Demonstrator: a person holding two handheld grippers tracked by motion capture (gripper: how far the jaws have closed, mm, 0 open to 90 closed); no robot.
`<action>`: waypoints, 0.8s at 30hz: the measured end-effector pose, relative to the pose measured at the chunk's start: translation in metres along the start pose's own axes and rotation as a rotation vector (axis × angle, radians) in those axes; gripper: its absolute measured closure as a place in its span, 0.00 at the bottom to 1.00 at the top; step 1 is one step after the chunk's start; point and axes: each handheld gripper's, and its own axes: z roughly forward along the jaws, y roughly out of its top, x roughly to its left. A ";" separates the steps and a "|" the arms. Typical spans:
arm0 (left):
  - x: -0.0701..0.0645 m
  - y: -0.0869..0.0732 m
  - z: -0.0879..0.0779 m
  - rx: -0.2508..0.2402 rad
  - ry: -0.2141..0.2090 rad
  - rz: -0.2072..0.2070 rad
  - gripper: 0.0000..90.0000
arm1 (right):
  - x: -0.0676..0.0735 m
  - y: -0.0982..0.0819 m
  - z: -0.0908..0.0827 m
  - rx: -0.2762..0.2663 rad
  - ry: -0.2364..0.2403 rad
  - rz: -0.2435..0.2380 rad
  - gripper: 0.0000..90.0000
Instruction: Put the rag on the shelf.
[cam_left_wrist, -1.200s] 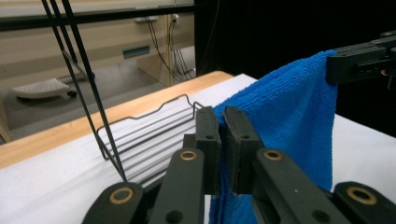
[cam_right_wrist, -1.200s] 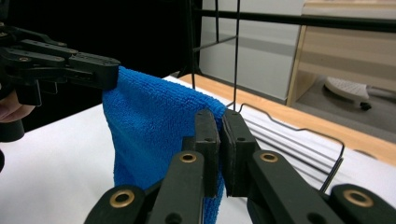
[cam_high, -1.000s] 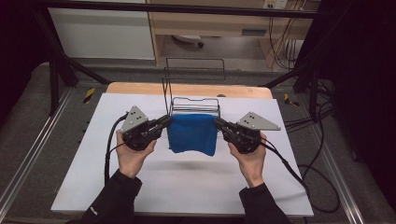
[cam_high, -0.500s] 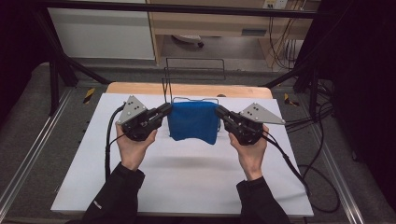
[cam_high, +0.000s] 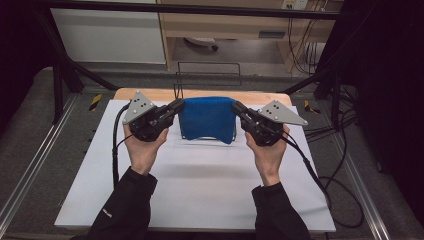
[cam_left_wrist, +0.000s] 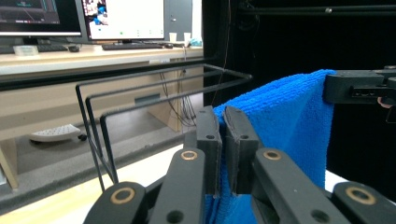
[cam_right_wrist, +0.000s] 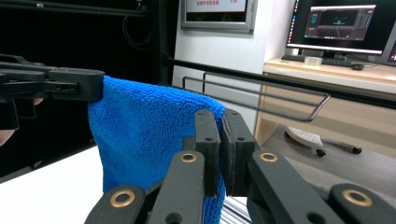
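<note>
**Towel stretched between two grips, rack just behind it**

The blue microfibre towel (cam_high: 208, 119) hangs in the air above the far half of the white table (cam_high: 200, 190), held by its two top corners. The left gripper (cam_high: 176, 106) has its jaws closed on the left corner, and the left gripper view shows the cloth pinched between the two black pads (cam_left_wrist: 208, 140). The right gripper (cam_high: 235, 107) is clamped the same way on the right corner, with blue pile squeezed between its pads (cam_right_wrist: 236, 144). Both hands sit level with each other, so neither is nearer the goal.

The relation that matters is towel to black wire rack (cam_high: 207, 75). The towel's top edge runs left to right, taut between the grippers, and the rest drapes straight down from it toward the table. The rack stands at the far edge of the table, just behind the cloth. Its horizontal bars (cam_left_wrist: 163, 79) also run left to right, parallel to the stretched edge, and in both gripper views they lie beyond the towel at about the height of its top edge.

Judging from this, draping the towel calls for carrying that edge away from the person and over a bar, with both hands travelling evenly so the edge stays parallel to the rack. The hanging lower part could catch on the nearer wires if the edge goes too low.
</note>
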 end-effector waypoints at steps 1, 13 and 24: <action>0.000 0.002 0.001 -0.003 0.001 -0.001 0.95 | -0.001 0.002 0.000 -0.005 -0.002 0.001 0.96; 0.003 0.017 0.008 -0.045 0.006 0.001 0.95 | -0.007 0.025 0.007 -0.047 -0.025 -0.016 0.96; 0.012 0.033 0.014 -0.078 0.033 0.001 0.95 | -0.010 0.041 0.014 -0.056 -0.029 -0.035 0.96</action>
